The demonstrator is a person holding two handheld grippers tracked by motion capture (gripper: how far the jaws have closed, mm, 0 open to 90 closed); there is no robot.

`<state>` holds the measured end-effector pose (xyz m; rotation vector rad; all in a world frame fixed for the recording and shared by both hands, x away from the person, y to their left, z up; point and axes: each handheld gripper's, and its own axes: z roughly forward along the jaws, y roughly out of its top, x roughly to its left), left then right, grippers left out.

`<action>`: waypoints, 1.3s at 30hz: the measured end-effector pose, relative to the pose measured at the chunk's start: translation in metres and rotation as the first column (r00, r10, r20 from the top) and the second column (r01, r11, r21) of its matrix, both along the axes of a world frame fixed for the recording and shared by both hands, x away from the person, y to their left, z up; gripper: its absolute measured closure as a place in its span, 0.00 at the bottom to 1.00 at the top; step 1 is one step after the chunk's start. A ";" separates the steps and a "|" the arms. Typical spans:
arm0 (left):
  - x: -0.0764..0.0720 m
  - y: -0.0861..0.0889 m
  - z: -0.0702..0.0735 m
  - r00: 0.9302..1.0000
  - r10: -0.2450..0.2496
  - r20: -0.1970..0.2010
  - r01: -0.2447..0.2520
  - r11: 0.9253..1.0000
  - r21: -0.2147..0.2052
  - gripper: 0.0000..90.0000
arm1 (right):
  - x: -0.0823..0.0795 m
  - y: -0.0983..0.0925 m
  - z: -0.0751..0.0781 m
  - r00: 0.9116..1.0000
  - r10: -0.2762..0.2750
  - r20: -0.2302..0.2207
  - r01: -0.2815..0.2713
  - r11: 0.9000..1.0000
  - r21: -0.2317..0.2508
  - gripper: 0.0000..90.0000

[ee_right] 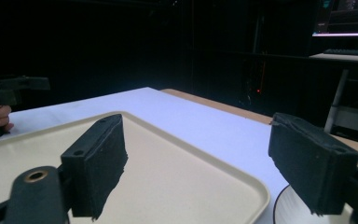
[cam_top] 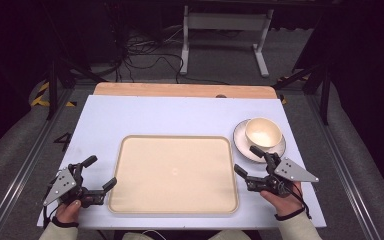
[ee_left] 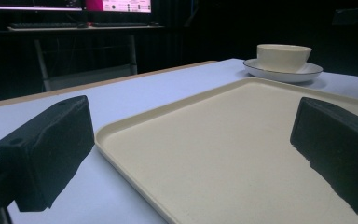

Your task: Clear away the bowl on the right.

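Bowl (cam_top: 263, 132) on its saucer (cam_top: 245, 148) is seen just beyond the right gripper (cam_top: 247, 159), beside the tray (cam_top: 130, 150) on the desk (cam_top: 180, 115), while the left gripper (cam_top: 100, 171) is held well apart; both are wide open and empty.

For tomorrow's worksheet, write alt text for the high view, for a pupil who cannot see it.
A cream tray lies empty on a white table, with an open left gripper and open right gripper at its sides. A bowl sits on a saucer beyond the right gripper.
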<state>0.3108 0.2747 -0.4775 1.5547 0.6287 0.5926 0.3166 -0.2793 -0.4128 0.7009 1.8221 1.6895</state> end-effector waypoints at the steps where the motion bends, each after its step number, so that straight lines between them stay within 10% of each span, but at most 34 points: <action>1: 0.000 0.000 0.000 1.000 -0.001 -0.001 0.001 1.000 0.001 0.00 | 0.001 0.000 0.002 1.000 -0.001 0.001 0.001 1.000 0.002 0.24; 22: 0.000 0.000 0.000 1.000 0.000 -0.004 0.000 1.000 0.000 0.00 | 0.017 0.000 0.027 0.999 0.027 0.024 -0.027 1.000 -0.002 0.41; 39: 0.000 0.000 0.000 1.000 0.000 -0.004 0.000 1.000 0.000 0.00 | 0.036 -0.026 0.037 0.995 -0.099 -0.003 0.099 0.994 -0.039 0.50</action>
